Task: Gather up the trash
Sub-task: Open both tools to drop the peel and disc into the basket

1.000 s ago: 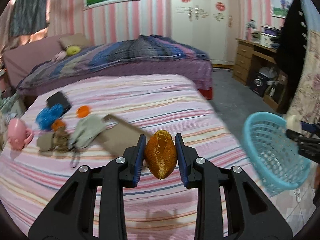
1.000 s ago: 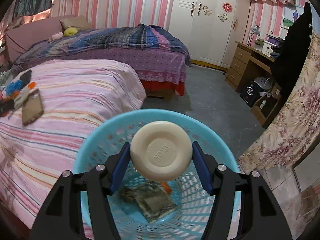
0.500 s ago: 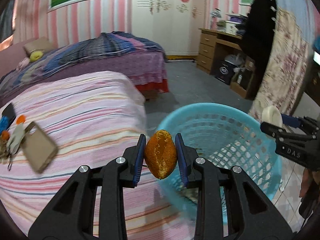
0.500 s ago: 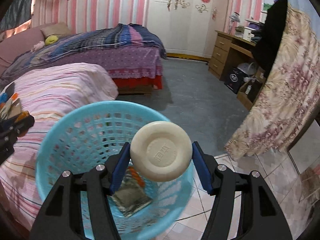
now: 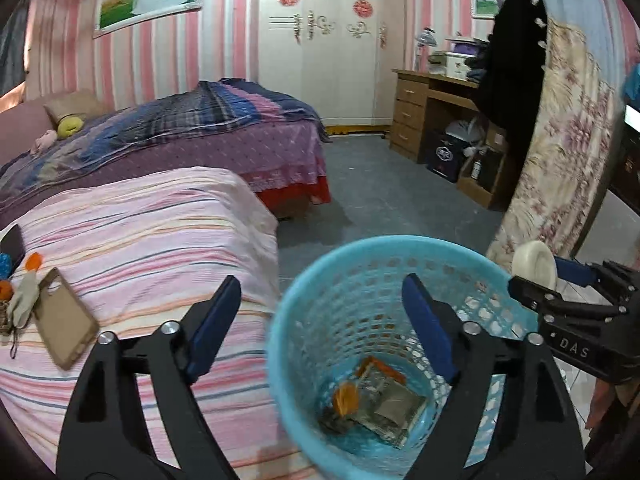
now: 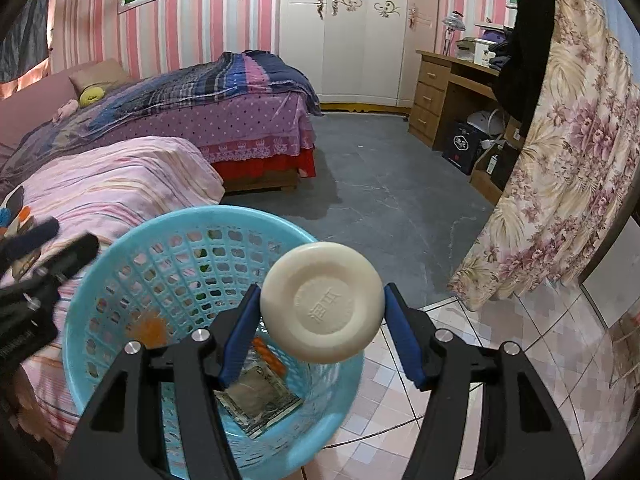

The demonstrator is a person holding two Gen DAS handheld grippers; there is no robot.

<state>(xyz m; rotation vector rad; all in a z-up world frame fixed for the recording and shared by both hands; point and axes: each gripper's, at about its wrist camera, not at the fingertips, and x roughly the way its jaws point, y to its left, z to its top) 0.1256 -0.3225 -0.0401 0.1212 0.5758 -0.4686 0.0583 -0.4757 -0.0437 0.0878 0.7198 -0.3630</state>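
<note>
the pink striped bed serves as reference. on its left edge lie a brown phone case, a grey cloth pouch touching the case, and an orange item just beyond. behind it stands a second bed with purple plaid bedding, with a yellow cushion at its head. right of it, across grey floor, are a wooden desk, a white wardrobe and a floral curtain.
</note>
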